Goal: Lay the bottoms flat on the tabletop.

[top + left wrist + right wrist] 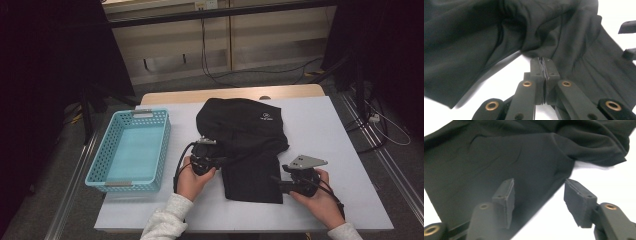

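Note:
A black garment (240, 125) lies crumpled on the white table cover (325, 130), with a flat rectangular part reaching toward the front edge. My left gripper (219, 161) is at the garment's left side. In the left gripper view its jaws are pressed together at the cloth's edge (544, 60), and creases in the garment (474, 45) run into the tips. My right gripper (276, 184) is at the flat part's front right corner. In the right gripper view it stands open (540, 182), one jaw over the garment (499, 157) and the other over bare table.
A light blue perforated basket (102, 152) stands at the left of the table with nothing in it. The right gripper's jaw tips (627, 27) show at the right edge of the left gripper view. Bare white cover lies to the right of the garment.

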Tool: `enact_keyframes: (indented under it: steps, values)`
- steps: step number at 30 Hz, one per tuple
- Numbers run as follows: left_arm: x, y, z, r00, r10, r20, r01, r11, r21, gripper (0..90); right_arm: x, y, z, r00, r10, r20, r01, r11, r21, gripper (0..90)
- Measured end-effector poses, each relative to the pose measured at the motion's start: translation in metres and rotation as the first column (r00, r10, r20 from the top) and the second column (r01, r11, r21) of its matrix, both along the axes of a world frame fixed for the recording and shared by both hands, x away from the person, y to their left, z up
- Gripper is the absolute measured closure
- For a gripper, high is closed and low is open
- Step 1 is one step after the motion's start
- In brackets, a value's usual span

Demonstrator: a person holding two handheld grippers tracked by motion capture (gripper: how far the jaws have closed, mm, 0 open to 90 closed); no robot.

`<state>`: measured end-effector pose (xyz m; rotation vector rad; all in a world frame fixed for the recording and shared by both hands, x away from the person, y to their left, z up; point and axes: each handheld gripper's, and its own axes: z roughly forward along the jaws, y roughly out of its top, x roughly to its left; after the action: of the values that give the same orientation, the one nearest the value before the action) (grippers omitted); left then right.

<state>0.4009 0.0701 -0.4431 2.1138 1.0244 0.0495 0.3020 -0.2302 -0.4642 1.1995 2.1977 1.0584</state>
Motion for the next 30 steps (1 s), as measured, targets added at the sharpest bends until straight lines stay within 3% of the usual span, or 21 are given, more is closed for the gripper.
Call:
enact_keyframes:
  steps: [6,8,10,13,22,30]
  values:
    - [0.0,0.001,-0.001,0.9999,0.0,-0.01,0.0,1.0,-0.004,88.5,0.003,-0.001,-0.006,0.9989,-0.018,-0.042,0.018,1.0,0.0,56.4]
    - [-0.001,0.002,-0.001,0.9999,-0.006,-0.013,0.006,1.0,0.002,88.4,0.003,-0.001,-0.007,0.9994,-0.003,-0.036,0.004,1.0,0.017,65.8]
    - [-0.001,0.002,-0.001,0.9998,-0.012,-0.015,0.012,0.9999,0.002,88.4,0.003,-0.002,-0.006,0.9984,0.015,-0.054,-0.014,0.999,0.03,82.4]
    - [-0.002,0.001,-0.001,0.9999,-0.009,-0.008,0.009,1.0,0.001,88.4,0.002,-0.003,-0.006,0.9967,0.043,-0.069,-0.039,0.998,0.053,89.5]
    - [-0.012,-0.004,0.001,0.9984,-0.051,-0.024,0.051,0.9987,-0.005,88.0,-0.015,-0.018,0.003,0.9951,0.05,-0.085,-0.043,0.996,0.083,90.0]
    - [-0.022,-0.01,-0.003,0.9954,-0.085,-0.045,0.085,0.9963,0.009,88.4,-0.033,-0.031,0.003,0.9927,0.059,-0.105,-0.052,0.996,0.067,90.0]
